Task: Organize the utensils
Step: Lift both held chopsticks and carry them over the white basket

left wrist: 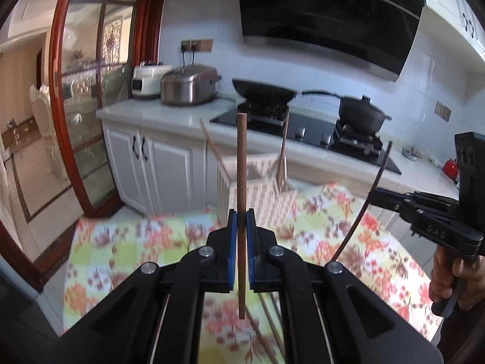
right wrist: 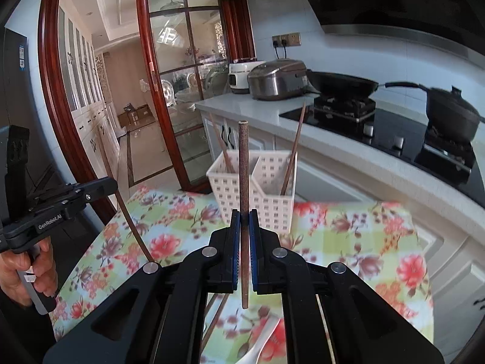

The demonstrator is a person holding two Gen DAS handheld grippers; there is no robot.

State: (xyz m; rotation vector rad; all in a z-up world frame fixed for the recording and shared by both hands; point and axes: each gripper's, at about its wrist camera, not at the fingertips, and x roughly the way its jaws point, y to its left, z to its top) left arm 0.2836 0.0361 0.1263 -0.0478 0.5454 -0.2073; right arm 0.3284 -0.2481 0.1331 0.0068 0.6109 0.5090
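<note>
Gripping chopstick (left wrist: 241,163) upright betw. left fingers (left wrist: 232,242), right alike

each camera sits just behind its own black two-finger gripper, looking forward and somewhat down along the fingers, so the left gripper (left wrist: 242,212) and the right gripper (right wrist: 244,214) fill the bottom of their views from very close. both face across the floral-patterned tablecloth (left wrist: 127,242) (right wrist: 348,236) toward the white perforated plastic basket (left wrist: 266,194) (right wrist: 257,188), near at hand, with the white kitchen counter (left wrist: 169,115) (right wrist: 248,109) farther back. the views share these things, and each catches the other gripper at its edge, the right one at the left view's right side, the left one at the right view's left.
</note>
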